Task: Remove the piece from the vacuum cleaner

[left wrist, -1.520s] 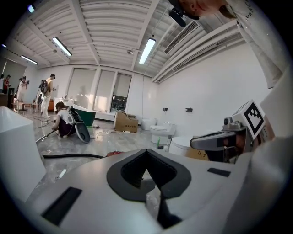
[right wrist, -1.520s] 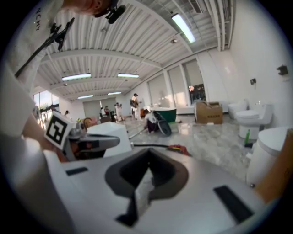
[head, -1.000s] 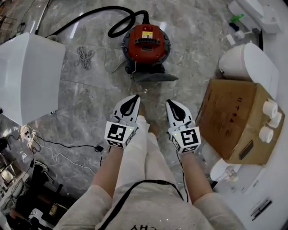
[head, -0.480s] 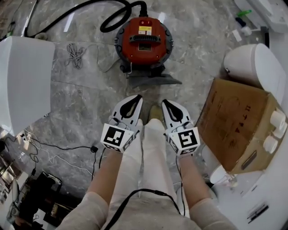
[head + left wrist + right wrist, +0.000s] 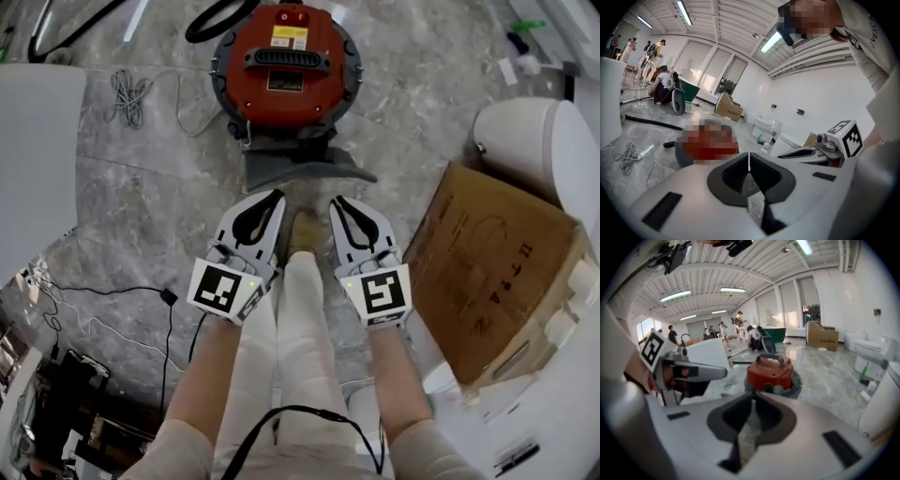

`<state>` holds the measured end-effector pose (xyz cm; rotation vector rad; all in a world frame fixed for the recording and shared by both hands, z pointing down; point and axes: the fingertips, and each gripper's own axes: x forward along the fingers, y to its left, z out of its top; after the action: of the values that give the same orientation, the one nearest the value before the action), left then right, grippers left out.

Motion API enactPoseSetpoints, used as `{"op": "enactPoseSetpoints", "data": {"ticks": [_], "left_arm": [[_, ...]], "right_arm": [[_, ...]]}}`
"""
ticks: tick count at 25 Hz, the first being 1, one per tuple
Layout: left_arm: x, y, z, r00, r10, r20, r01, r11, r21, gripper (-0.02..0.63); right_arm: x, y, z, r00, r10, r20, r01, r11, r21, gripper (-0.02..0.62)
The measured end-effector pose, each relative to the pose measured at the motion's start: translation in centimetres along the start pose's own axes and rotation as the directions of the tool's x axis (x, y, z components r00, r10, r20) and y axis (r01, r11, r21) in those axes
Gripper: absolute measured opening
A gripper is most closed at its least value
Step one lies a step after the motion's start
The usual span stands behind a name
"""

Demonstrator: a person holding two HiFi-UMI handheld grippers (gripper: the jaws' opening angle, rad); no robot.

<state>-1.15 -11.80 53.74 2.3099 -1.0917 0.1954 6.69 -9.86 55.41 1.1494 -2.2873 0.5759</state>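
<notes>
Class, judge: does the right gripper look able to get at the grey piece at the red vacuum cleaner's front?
Probably yes: only bare floor separates the right gripper from the grey piece, and nothing blocks it. Its shut jaws must open first.

vacuum cleaner (image 5: 286, 70) ahead, centre | cardboard box (image 5: 497, 277) right | coiled cord (image 5: 127, 94) left of it
</notes>
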Motion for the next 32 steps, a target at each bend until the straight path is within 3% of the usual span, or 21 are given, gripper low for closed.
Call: {"op": "enactPoseSetpoints", "data": {"ticks": [5, 9, 13, 19, 25, 32], "left_arm": [[1.0, 0.0, -1.1, 1.0, -0.007, 0.006, 0.007, 1.0, -0.007, 0.02], [1.7, 0.2, -1.8, 0.999, 0.036, 0.003, -0.036, 0.999, 0.013, 0.02], [2.1, 0.9, -2.0, 0.996, 0.085, 0.023, -0.085, 0.996, -0.027, 0.021], [3.4, 1.0, -2.9, 0.995, 0.102, 0.005, -0.101, 0.994, -0.047, 0.046], [4.6, 1.4, -3.6, 0.994, 0.109, -0.022, -0.109, 0.994, -0.02, 0.064], [5.8, 1.7, -4.4, 0.989, 0.12, -0.084, -0.12, 0.993, 0.004, 0.115]], "right_arm": [[1.5, -0.7, -0.4, 1.0, 0.03, -0.011, -0.03, 0.998, -0.046, 0.015], [2.6, -1.8, -1.2, 0.999, 0.023, -0.045, -0.027, 0.997, -0.073, 0.021], [3.5, -2.7, -2.5, 0.995, 0.033, -0.092, -0.041, 0.995, -0.094, 0.125], [4.3, -3.1, -3.7, 0.986, 0.052, -0.157, -0.078, 0.984, -0.159, 0.156], [5.7, -3.9, -4.7, 0.973, 0.064, -0.221, -0.115, 0.967, -0.226, 0.173], [7.3, -4.5, -6.2, 0.94, 0.115, -0.32, -0.217, 0.928, -0.303, 0.193]]}}
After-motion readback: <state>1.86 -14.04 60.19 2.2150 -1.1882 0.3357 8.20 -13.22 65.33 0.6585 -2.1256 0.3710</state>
